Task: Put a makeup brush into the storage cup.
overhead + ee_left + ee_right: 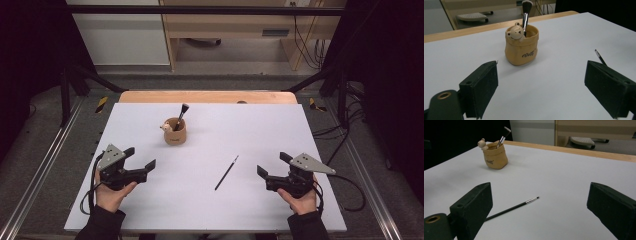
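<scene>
We logged: tan bear-faced ceramic pot [175, 133] holding a makeup brush [181, 115], mid-surface toward the far edge; thin black brush [226, 172] flat nearer the near edge; left gripper [141, 159] and right gripper [272, 163] wide open, empty.

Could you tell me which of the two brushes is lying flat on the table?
The thin black brush, near the right claw; the fluffy brush stands in the pot.

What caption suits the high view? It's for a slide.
Open left gripper and right gripper flank a thin brush near a bear pot.
</scene>
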### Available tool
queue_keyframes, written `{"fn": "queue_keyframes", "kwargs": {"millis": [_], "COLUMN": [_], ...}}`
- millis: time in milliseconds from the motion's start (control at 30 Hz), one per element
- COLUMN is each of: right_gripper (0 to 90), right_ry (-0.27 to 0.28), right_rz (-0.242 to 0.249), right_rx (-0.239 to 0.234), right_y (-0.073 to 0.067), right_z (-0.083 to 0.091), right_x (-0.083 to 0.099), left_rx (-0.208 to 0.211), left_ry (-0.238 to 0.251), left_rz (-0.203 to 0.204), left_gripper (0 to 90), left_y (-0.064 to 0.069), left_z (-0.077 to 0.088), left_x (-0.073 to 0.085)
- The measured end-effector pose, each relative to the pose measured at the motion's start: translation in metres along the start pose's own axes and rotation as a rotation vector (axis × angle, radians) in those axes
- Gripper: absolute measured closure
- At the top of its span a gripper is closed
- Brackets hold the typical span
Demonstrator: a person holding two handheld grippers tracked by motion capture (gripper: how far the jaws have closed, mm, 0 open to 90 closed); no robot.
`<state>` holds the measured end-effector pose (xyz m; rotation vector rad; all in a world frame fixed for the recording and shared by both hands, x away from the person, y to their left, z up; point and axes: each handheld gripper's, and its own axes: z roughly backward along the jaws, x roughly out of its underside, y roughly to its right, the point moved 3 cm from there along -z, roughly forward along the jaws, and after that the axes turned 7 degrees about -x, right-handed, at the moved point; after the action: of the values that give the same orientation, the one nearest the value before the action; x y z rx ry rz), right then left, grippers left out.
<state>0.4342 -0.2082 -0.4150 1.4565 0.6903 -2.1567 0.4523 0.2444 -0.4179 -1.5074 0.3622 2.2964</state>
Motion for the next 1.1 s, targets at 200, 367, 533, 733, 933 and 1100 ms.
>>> {"fn": "queue_keyframes", "kwargs": {"millis": [200,367,533,733,933,1100], "right_gripper": [6.7,6.7,6.5,6.8,6.7,6.8], "right_ry": [-0.003,-0.003,-0.003,-0.010,-0.042,-0.054], "right_rz": [0.008,0.002,0.003,-0.014,-0.011,-0.013], "right_rx": [0.002,0.009,0.015,0.033,0.040,0.041], "right_y": [-0.001,-0.001,0.000,-0.001,-0.006,-0.011], "right_z": [-0.002,-0.001,0.000,-0.002,-0.012,-0.020], "right_x": [0.000,-0.001,0.001,-0.003,-0.006,-0.008], "left_rx": [-0.015,-0.032,-0.041,-0.041,-0.047,-0.051], "left_ry": [-0.003,0.005,-0.005,-0.019,-0.026,-0.034], "left_rz": [0.007,-0.002,-0.006,-0.007,0.002,0.001], "left_gripper": [11.0,10.9,9.8,9.3,9.3,9.3], "left_y": [-0.005,-0.006,-0.010,-0.012,-0.014,-0.017], "left_z": [0.005,0.011,0.011,0.011,0.012,0.012], "left_x": [0.007,0.010,0.013,0.017,0.020,0.022]}}
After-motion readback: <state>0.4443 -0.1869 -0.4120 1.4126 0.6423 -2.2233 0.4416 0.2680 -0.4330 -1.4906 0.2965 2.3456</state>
